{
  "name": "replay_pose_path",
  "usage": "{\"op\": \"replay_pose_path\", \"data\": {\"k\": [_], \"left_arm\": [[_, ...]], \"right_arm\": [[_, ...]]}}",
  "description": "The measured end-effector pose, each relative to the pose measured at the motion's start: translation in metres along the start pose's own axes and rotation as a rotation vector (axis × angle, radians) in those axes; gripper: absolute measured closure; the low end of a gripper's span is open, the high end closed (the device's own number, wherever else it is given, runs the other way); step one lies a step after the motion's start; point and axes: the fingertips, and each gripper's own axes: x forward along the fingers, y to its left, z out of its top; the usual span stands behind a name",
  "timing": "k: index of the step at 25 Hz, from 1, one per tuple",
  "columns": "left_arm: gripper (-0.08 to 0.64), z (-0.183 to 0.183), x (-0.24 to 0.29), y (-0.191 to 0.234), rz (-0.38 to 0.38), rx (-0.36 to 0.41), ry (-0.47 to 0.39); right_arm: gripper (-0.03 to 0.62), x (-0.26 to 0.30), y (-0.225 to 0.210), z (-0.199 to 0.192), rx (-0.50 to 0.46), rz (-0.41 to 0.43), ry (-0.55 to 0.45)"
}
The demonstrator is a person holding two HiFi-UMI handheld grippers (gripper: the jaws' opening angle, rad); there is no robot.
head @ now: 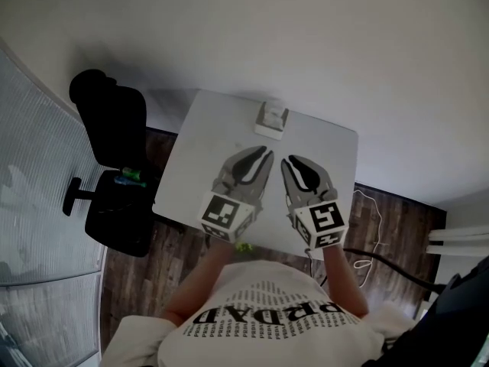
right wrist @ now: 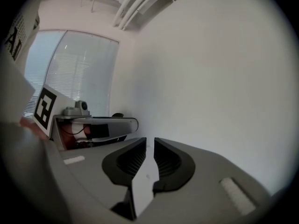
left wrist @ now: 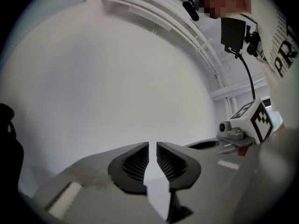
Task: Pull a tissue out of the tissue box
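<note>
Nothing is done yet: the tissue box point(head: 271, 119) sits on the table point(head: 195, 155) just ahead of both jaw pairs, untouched, and the left gripper point(head: 263, 153) and right gripper point(head: 289, 161) each show a narrow, empty gap, so reaching, pinching and pulling remain.

The tissue box point(head: 272, 121) is small and white, and it sits flat on the white table point(head: 200, 147) close to the far edge, roughly midway along it. A pale tuft of tissue point(head: 273, 107) seems to stand up from its top opening, though it is too small to tell its shape.
</note>
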Motion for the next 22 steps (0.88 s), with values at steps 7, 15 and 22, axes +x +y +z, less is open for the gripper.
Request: {"op": "replay_pose_path", "data": {"k": [7, 15, 22], "left_arm": [[0.517, -0.001, 0.012, 0.024, -0.017, -0.014, 0.002], [0.517, -0.006, 0.025, 0.031, -0.025, -0.026, 0.016], [0.518, -0.015, 0.050, 0.022, 0.007, -0.024, 0.038]], "right_arm": [[0.534, 0.026, -0.006, 0.005, 0.001, -0.017, 0.006], [0.532, 0.038, -0.016, 0.010, -0.010, -0.017, 0.004], [0.532, 0.033, -0.038, 0.008, -0.057, 0.020, 0.000]]}}
